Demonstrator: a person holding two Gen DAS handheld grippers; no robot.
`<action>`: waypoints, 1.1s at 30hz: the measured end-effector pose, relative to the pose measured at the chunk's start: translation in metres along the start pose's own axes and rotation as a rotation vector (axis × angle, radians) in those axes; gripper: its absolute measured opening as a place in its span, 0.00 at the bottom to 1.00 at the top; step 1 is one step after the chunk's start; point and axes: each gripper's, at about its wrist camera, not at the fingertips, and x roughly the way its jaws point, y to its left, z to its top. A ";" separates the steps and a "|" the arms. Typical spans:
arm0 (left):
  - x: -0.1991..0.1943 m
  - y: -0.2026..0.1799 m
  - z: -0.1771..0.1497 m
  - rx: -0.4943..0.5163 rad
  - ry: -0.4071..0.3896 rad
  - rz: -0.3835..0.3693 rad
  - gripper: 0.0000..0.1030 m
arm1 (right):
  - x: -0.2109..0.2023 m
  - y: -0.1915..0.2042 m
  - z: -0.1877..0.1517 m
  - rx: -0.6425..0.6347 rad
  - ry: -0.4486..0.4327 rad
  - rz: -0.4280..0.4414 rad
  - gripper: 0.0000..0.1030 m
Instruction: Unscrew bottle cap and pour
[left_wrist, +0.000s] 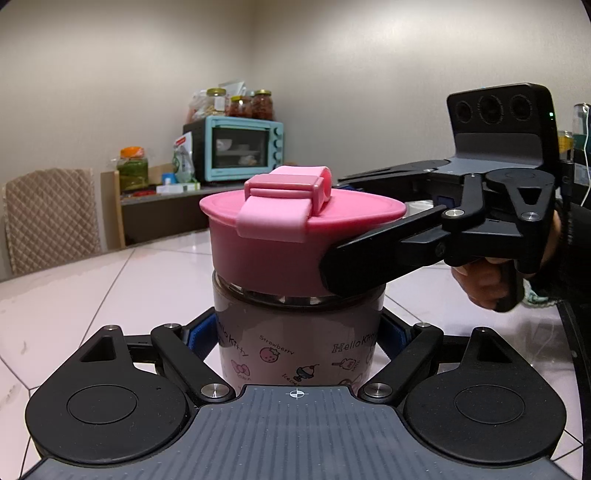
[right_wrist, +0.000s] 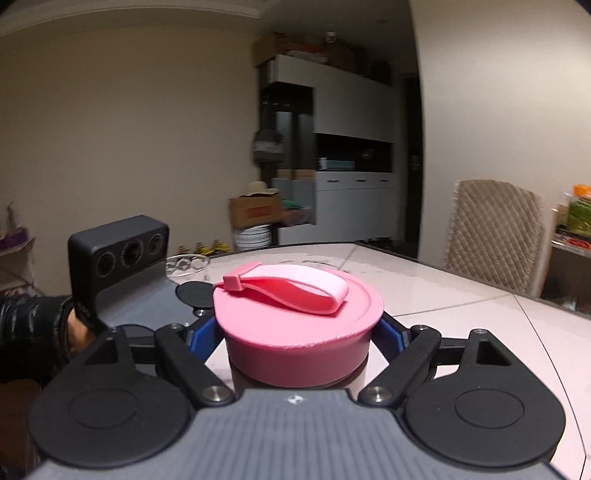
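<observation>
A glass Hello Kitty bottle with a wide pink screw cap and a pink strap stands on the white table. My left gripper is shut on the bottle's body below the cap. My right gripper is shut on the pink cap, its blue pads against both sides; it reaches in from the right in the left wrist view. The cap sits slightly tilted on the neck. The left gripper's body shows at left in the right wrist view.
White tiled table. A teal toaster oven with jars stands on a sideboard behind. A quilted chair stands at the table's far side. A glass dish lies at the table's far edge.
</observation>
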 end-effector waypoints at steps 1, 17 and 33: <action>0.000 0.000 0.000 0.000 0.000 0.000 0.87 | 0.000 0.001 0.001 -0.003 0.003 0.001 0.83; 0.000 0.000 0.000 0.000 0.000 0.000 0.87 | -0.001 0.061 0.001 0.084 -0.045 -0.376 0.94; 0.000 0.000 -0.001 0.000 0.000 0.000 0.87 | 0.027 0.072 -0.004 0.164 -0.064 -0.522 0.92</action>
